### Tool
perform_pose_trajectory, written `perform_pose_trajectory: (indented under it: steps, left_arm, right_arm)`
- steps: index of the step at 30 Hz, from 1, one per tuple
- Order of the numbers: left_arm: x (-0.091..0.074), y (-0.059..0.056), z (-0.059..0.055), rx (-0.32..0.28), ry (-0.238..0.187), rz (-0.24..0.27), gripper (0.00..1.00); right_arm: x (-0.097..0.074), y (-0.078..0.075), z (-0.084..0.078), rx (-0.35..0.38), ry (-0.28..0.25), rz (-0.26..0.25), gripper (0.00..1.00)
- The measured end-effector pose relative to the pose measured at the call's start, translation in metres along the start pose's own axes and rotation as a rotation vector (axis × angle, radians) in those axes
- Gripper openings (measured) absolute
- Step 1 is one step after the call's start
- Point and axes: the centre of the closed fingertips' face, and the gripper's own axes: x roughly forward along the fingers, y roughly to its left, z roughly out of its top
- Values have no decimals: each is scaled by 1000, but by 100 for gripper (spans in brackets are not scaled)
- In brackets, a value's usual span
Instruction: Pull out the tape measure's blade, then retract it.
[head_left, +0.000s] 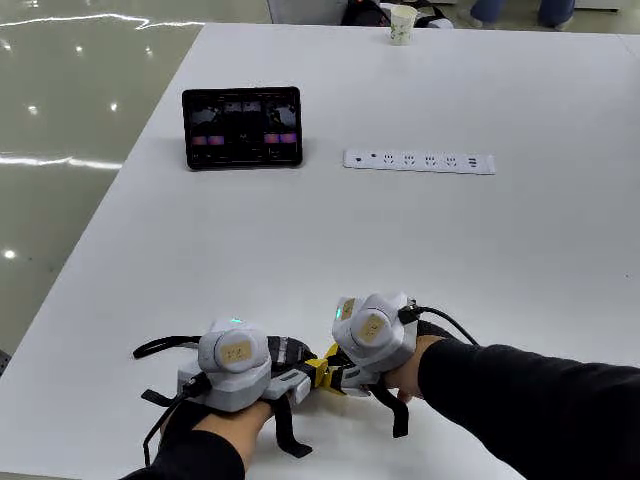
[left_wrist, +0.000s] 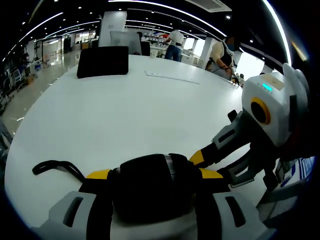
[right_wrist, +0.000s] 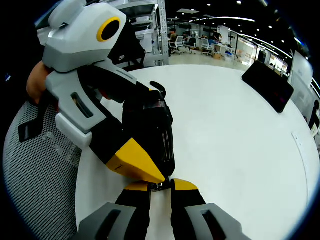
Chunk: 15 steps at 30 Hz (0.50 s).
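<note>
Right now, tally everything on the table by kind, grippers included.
Grippers: 2 (left gripper, right gripper)
Tape measure: 1
Tablet: 1
Power strip: 1
Cup: 1
Total: 6

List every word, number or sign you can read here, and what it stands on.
None can be read.
Screen of the tablet: blurred.
Marks on the power strip: too small.
Print on the cup: too small.
Case of the tape measure: no text shows.
</note>
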Motion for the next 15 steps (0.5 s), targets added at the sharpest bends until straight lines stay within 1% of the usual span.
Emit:
perform_pose_trajectory:
  steps: [2, 4, 6, 7, 10, 14, 15]
  left_arm:
    - [0, 0, 1, 0, -6, -4, 63]
    - [1, 0, 1, -3, -4, -13, 63]
    - [0, 0, 1, -5, 0, -22, 64]
    - [0, -1, 0, 3, 1, -29, 64]
    - [1, -1, 1, 15, 4, -41, 64]
    - [0, -1, 3, 43, 19, -53, 64]
    - [-1, -1, 4, 45, 15, -61, 63]
  right_arm:
    - [0, 0, 0, 4, -1, -5, 12]
    - [-1, 0, 0, 15, -3, -19, 13]
    - [-2, -1, -1, 70, -2, -42, 13]
    - [-2, 1, -1, 92, -7, -42, 14]
    - [-5, 1, -3, 102, -20, -43, 14]
    - [-13, 1, -4, 126, -34, -51, 13]
    - [-16, 0, -4, 120, -44, -63, 14]
